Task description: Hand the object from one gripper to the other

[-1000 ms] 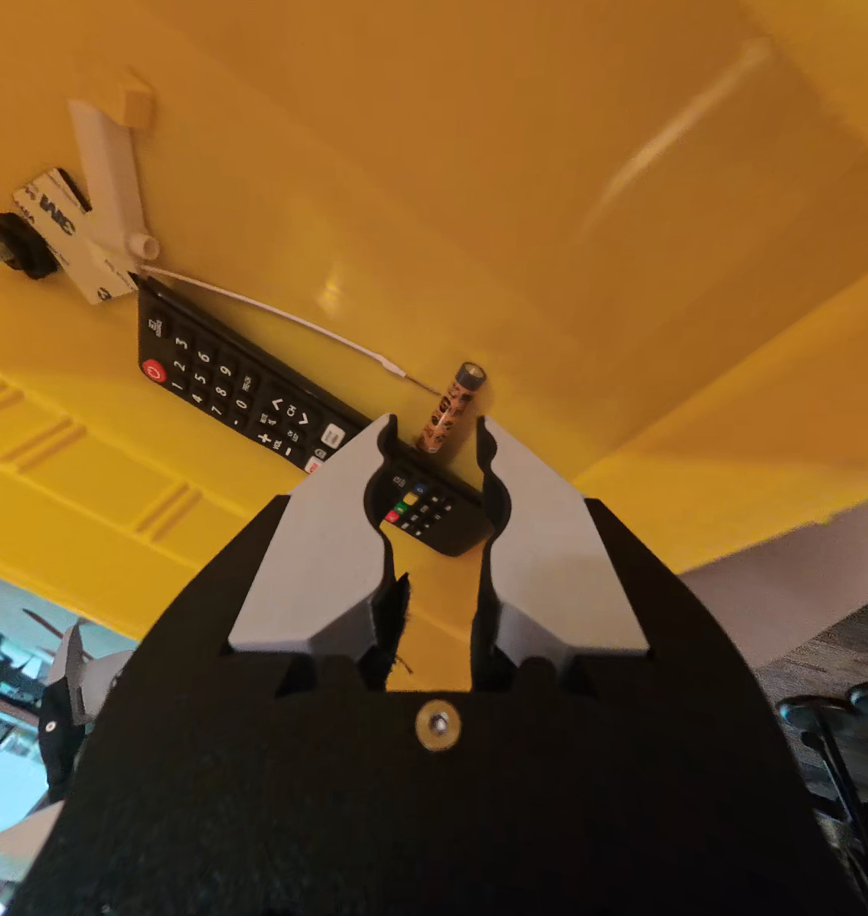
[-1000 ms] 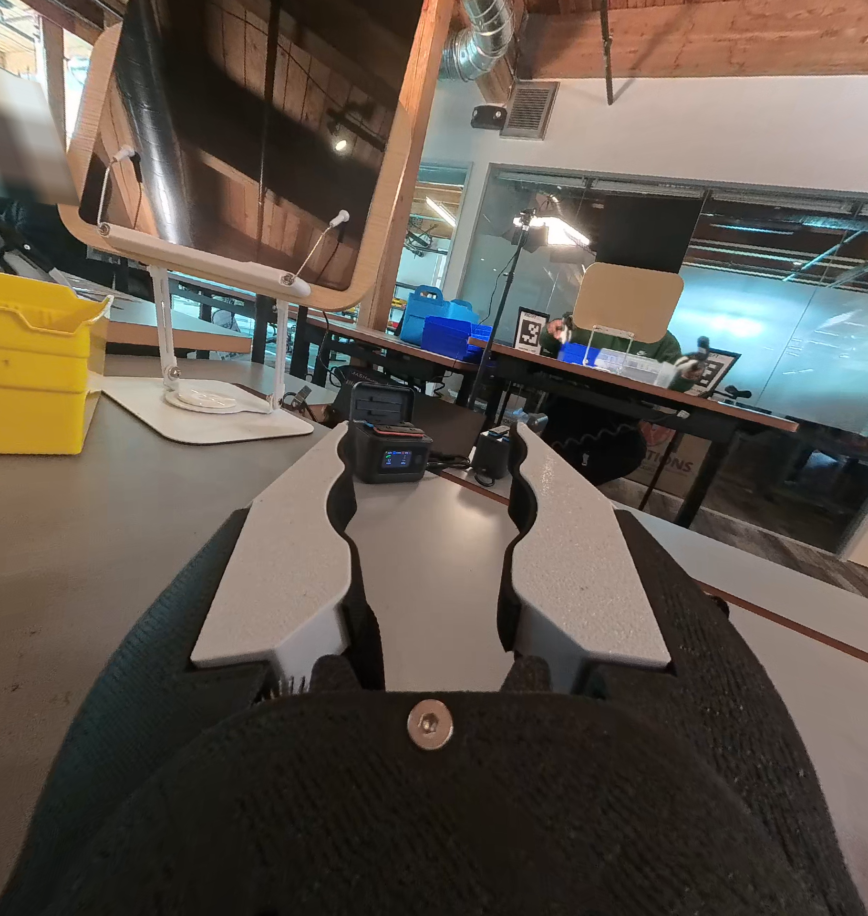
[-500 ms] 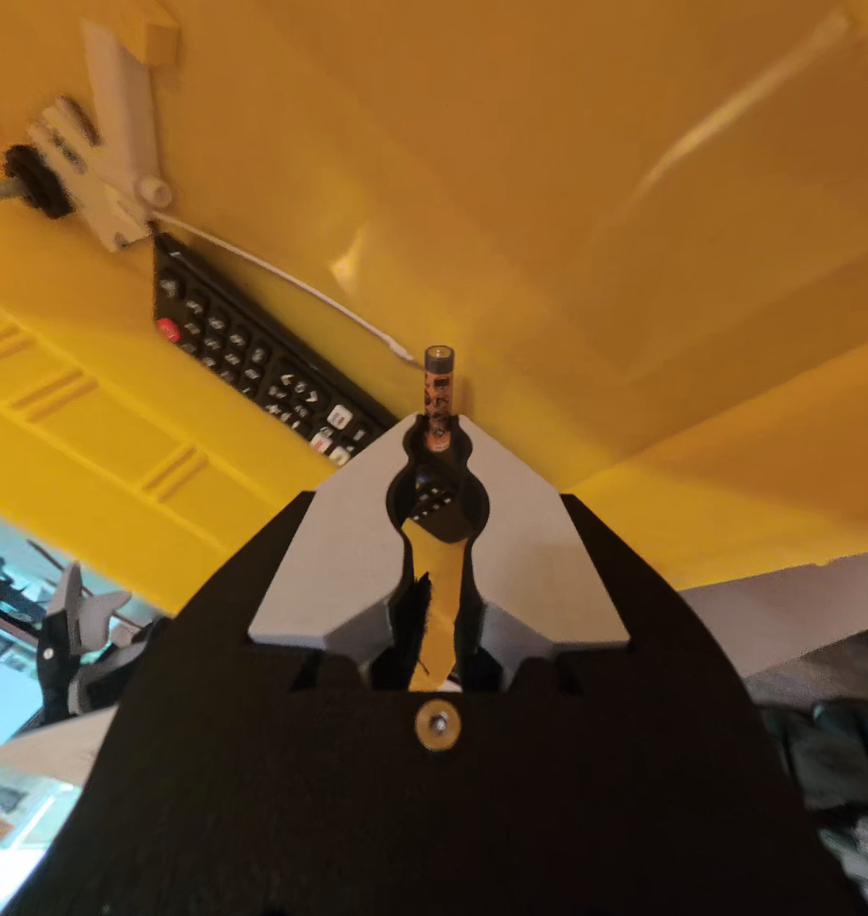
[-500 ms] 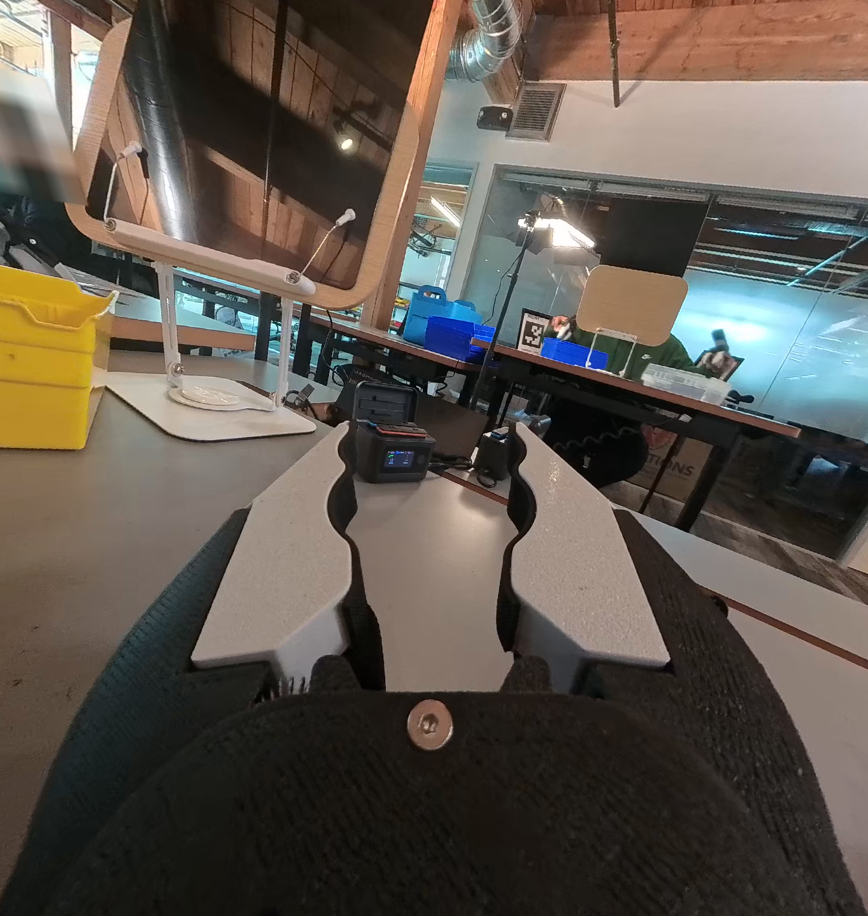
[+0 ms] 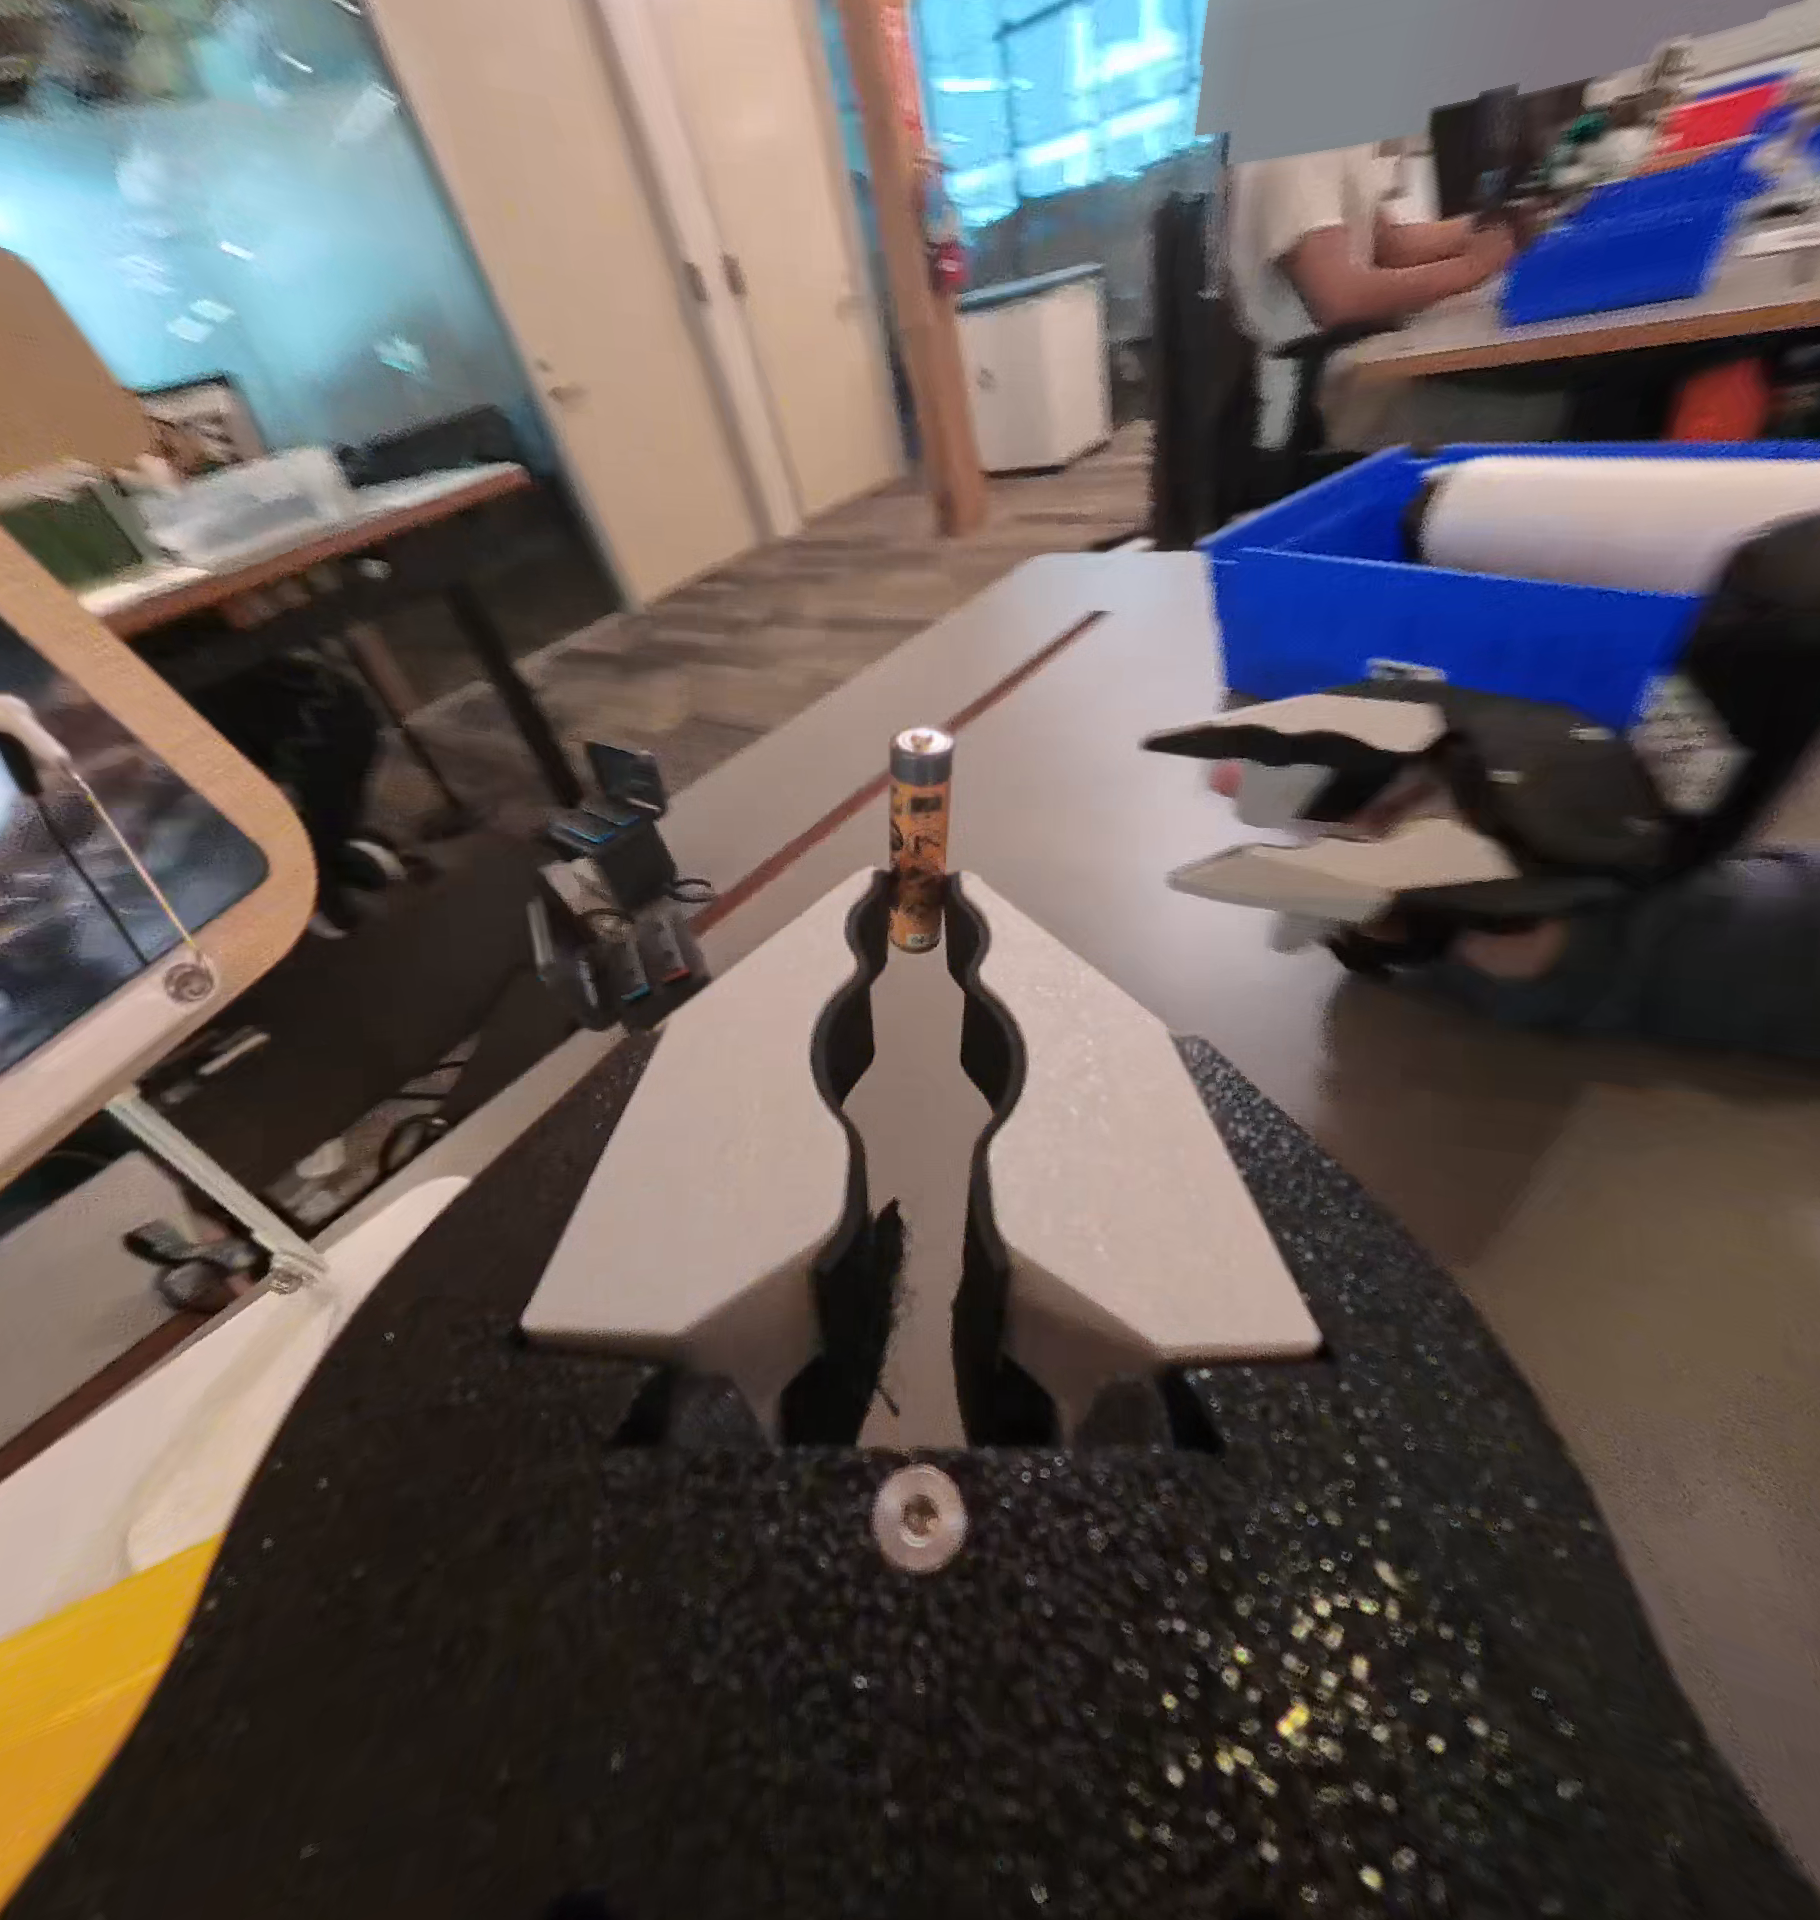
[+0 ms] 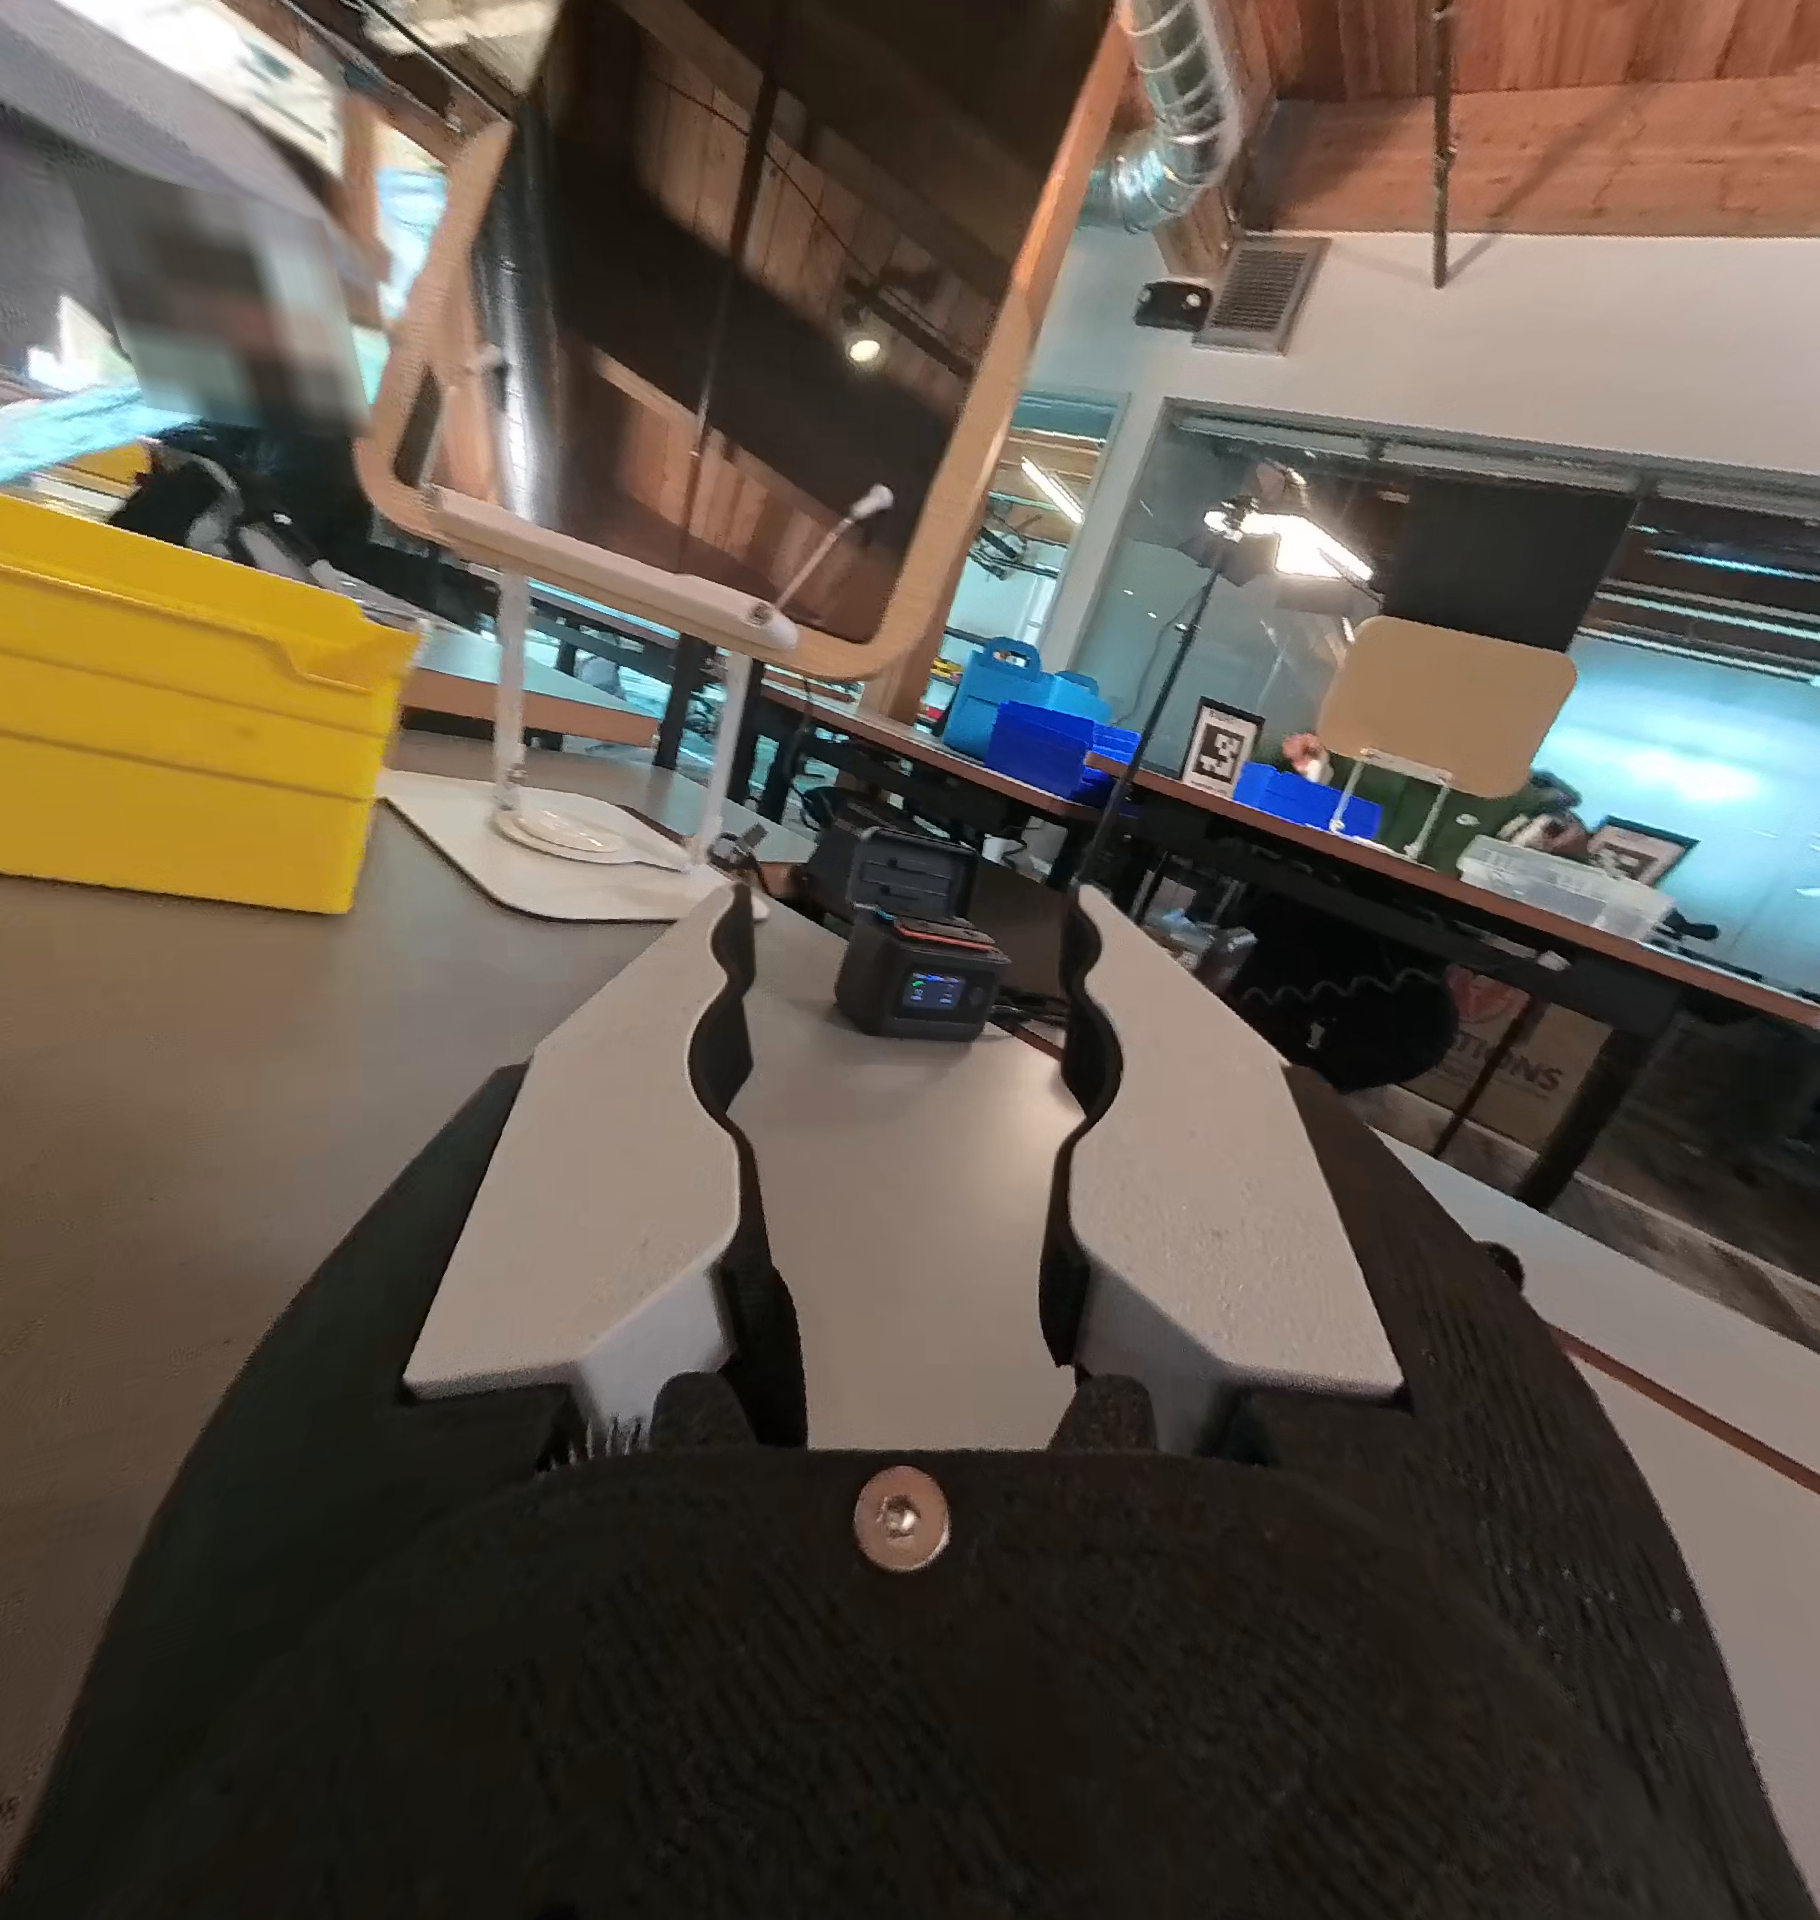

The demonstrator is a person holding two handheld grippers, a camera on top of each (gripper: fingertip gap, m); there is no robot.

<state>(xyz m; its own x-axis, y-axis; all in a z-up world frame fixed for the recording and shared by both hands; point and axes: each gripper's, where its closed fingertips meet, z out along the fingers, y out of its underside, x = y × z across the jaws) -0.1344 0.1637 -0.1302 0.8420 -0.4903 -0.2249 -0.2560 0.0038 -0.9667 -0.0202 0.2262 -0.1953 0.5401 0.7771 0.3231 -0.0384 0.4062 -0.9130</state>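
Battery [image 5: 920, 837] clamped upright at left tongs [image 5: 916, 914] tips, long axis pointing forward; right tongs [image 5: 1212, 821] apart, empty, off to right.

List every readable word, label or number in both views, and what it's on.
I'm not quoting any wording, so this lists only what carries it.
On the battery in the left hand-held gripper: printed wrap, blurred.
On the black device, a small screen: figures too small.
On the marker card: black-and-white pattern.
On the cardboard box: large print, partly hidden.
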